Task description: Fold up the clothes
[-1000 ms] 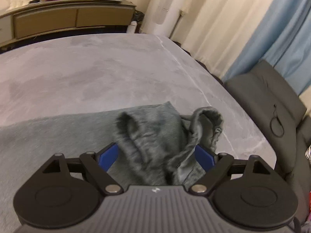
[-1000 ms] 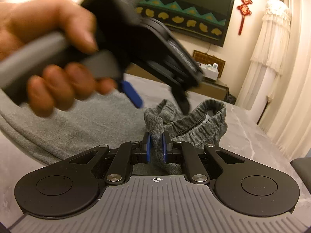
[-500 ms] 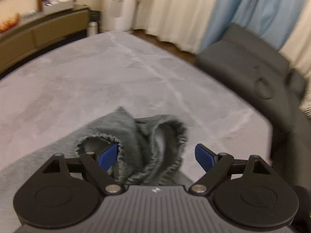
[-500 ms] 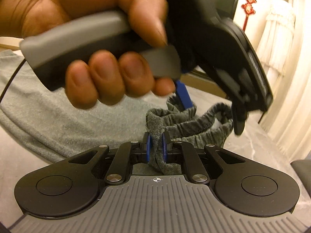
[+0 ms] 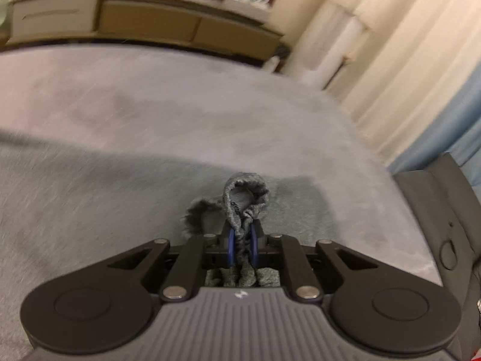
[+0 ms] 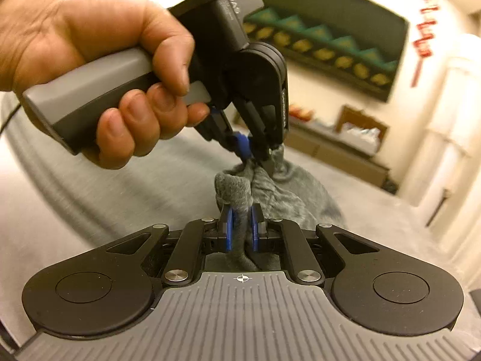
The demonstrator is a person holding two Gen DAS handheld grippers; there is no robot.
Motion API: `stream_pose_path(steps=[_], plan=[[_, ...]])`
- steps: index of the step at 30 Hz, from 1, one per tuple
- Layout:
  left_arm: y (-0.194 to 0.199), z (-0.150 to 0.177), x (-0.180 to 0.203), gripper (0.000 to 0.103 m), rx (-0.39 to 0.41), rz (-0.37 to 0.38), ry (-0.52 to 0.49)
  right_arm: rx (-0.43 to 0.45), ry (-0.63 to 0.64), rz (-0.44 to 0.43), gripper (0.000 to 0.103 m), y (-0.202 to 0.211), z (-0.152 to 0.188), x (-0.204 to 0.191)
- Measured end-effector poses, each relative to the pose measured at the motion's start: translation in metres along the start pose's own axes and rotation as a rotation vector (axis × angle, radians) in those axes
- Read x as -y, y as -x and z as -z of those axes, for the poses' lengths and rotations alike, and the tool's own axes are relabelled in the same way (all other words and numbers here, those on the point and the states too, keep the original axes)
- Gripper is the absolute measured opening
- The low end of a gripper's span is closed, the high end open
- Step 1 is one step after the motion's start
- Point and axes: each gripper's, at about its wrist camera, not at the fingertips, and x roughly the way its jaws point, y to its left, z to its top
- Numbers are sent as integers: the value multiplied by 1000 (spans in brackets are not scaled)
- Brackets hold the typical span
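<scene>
Grey garment (image 5: 243,210) now pinched by both grippers on the grey table (image 5: 150,105)
Left gripper (image 5: 242,245), wide apart a second ago, has just closed onto the bunched hem; right gripper (image 6: 240,233) stays clamped on it, left one at its 12 o'clock

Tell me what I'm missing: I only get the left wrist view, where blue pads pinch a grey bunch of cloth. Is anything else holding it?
Observer: Yes. The right wrist view shows the right gripper also shut on the grey garment, on a fold close beside yours.
Operator: Who moves my tool?
Observer: A person's left hand is wrapped round the handle of the left gripper. Its jaws have just been closing, with the cloth between them.
Operator: What is on the wall that I can't see?
Observer: A dark wall panel with a green and gold pattern hangs above the sideboard.
</scene>
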Motion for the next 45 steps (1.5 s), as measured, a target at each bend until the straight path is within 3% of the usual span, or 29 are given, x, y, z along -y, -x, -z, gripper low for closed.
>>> stream_pose_path(steps=[3, 5, 6, 7, 9, 10, 12, 13, 15, 16, 17, 20, 24, 26, 28, 31, 32, 35, 37, 39, 41, 45], plan=[[-1, 5, -11, 14, -24, -17, 5, -52, -13, -61, 23, 1, 3, -4], [4, 5, -13, 26, -22, -35, -18, -18, -106, -83, 47, 17, -5, 19], [8, 4, -12, 30, -2, -59, -35, 15, -179, -102, 49, 27, -5, 36], [13, 2, -13, 39, 19, -70, -43, 45, -269, -119, 49, 37, -2, 55], [19, 0, -16, 43, 57, -46, -32, 47, -428, -86, 49, 44, 7, 89], [17, -3, -18, 43, 53, -34, -28, 2, -487, -51, 49, 37, 13, 102], [9, -5, -15, 43, 26, -27, -46, -106, -573, 9, 39, 18, 24, 123], [3, -4, -11, 45, 6, -24, -74, -144, -561, 13, 32, 12, 27, 121], [-8, -4, -2, 44, -7, -85, -125, -215, -527, 19, 32, 2, 31, 114], [-13, -4, 2, 35, -7, -132, -150, -250, -509, 22, 32, -3, 34, 110], [-18, -4, 5, 29, -7, -164, -162, -261, -457, 30, 32, -4, 31, 107], [-23, -9, 5, 30, -4, -193, -136, -265, -445, 13, 30, 3, 34, 105], [9, -3, 14, 39, 42, -141, -159, -261, -511, -31, 29, 17, 35, 119], [41, 9, 23, 48, 100, -76, -215, -207, -554, -22, 31, 13, 28, 135], [53, 22, 35, 48, 83, 12, -272, -168, -555, 5, 34, 9, 16, 156], [41, 47, 48, 48, 11, 25, -362, -165, -515, -24, 34, -20, -9, 179], [38, 55, 53, 43, -13, 29, -392, -177, -500, -62, 34, -34, -15, 182], [23, 74, 44, 39, -76, -23, -387, -278, -442, -97, 31, -84, -18, 178], [24, 80, 40, 38, -77, -41, -392, -342, -412, -100, 32, -112, -15, 176], [29, 83, 41, 38, -75, -48, -408, -336, -403, -74, 34, -124, -7, 176], [36, 78, 47, 37, -71, -50, -427, -324, -433, -75, 34, -118, -7, 181], [46, 45, 45, 43, 28, -29, -395, -237, -512, -79, 37, -70, -8, 195]])
